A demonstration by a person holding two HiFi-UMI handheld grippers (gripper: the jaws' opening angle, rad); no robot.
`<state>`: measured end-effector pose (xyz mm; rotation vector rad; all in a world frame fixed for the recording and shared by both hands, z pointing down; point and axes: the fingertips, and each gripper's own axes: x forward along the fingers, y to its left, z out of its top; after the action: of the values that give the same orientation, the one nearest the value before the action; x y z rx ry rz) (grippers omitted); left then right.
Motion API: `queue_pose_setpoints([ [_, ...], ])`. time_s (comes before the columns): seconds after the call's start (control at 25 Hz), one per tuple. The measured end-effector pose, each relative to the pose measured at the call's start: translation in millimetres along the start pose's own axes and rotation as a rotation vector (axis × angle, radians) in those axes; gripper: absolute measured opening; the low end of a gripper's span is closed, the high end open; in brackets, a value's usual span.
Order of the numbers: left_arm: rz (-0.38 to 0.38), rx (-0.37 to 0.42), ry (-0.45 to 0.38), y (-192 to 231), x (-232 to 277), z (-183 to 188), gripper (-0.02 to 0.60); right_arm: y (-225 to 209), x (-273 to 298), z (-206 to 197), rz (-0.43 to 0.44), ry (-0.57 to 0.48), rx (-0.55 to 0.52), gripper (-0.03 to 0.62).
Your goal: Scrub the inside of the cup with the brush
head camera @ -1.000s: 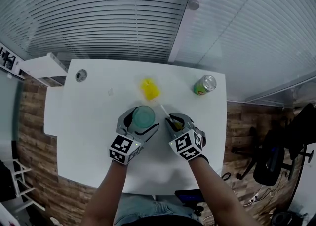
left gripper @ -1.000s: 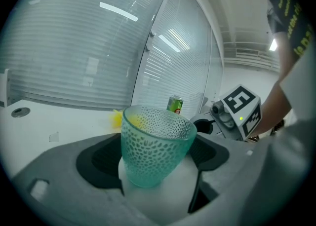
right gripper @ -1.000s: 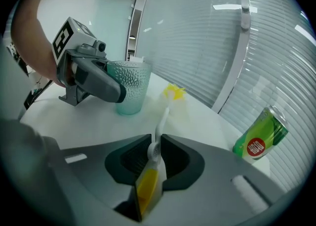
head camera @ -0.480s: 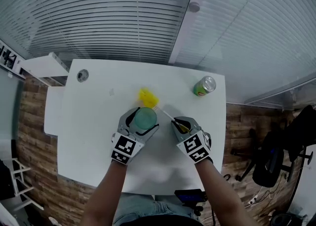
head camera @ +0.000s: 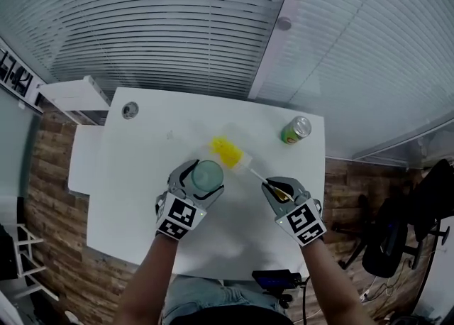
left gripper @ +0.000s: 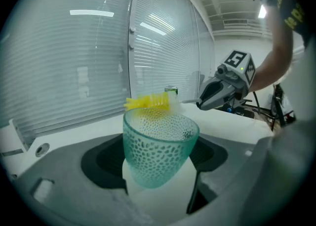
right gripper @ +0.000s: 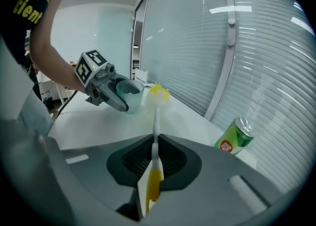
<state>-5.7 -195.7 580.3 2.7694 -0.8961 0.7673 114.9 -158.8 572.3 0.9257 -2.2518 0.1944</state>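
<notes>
A teal, dimpled see-through cup (head camera: pixel 208 172) is clamped between the jaws of my left gripper (head camera: pixel 204 182) over the white table (head camera: pixel 135 174), mouth up and slightly tilted (left gripper: pixel 158 146). My right gripper (head camera: pixel 275 190) is shut on the yellow handle (right gripper: pixel 154 183) of the brush; its jaws have just been closing on it. The white shaft runs up-left to the yellow bristle head (head camera: pixel 227 150), which hangs just beyond the cup's far rim (left gripper: pixel 148 102), outside the cup. Whether the bristles touch the rim I cannot tell.
A green drinks can (head camera: pixel 295 130) stands at the table's far right corner. A round cable hole (head camera: pixel 129 110) sits at the far left. A white side unit (head camera: pixel 74 96) adjoins the table's left edge; a dark office chair (head camera: pixel 397 231) stands off to the right.
The right gripper has risen and drawn back to the right with the brush, lifting its head off the table to beside the cup's rim. The left gripper has rolled the cup a little.
</notes>
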Motion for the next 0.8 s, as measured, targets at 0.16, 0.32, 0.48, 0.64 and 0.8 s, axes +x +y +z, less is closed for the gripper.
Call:
queue_pose_setpoints([
  [0.16,0.017,0.033,0.052,0.8,-10.7,-1.7,0.396,6.1,-23.8,16.2,0.018,-0.024,-0.042,0.035],
  [0.32,0.053,0.069,0.078,2.3,-24.0,0.1,0.396,16.1,-47.4,33.3,0.026,-0.05,-0.103,0.035],
  [0.48,0.064,0.08,0.089,1.9,-33.1,4.0,0.396,24.9,-63.0,46.6,0.034,-0.058,-0.169,0.035],
  [0.64,0.062,0.085,0.112,-1.4,-47.1,6.5,0.396,36.6,-78.3,56.9,0.029,-0.033,-0.26,0.035],
  [0.8,0.061,0.112,0.146,-1.9,-56.1,4.9,0.396,47.8,-84.7,63.1,0.047,-0.024,-0.314,0.035],
])
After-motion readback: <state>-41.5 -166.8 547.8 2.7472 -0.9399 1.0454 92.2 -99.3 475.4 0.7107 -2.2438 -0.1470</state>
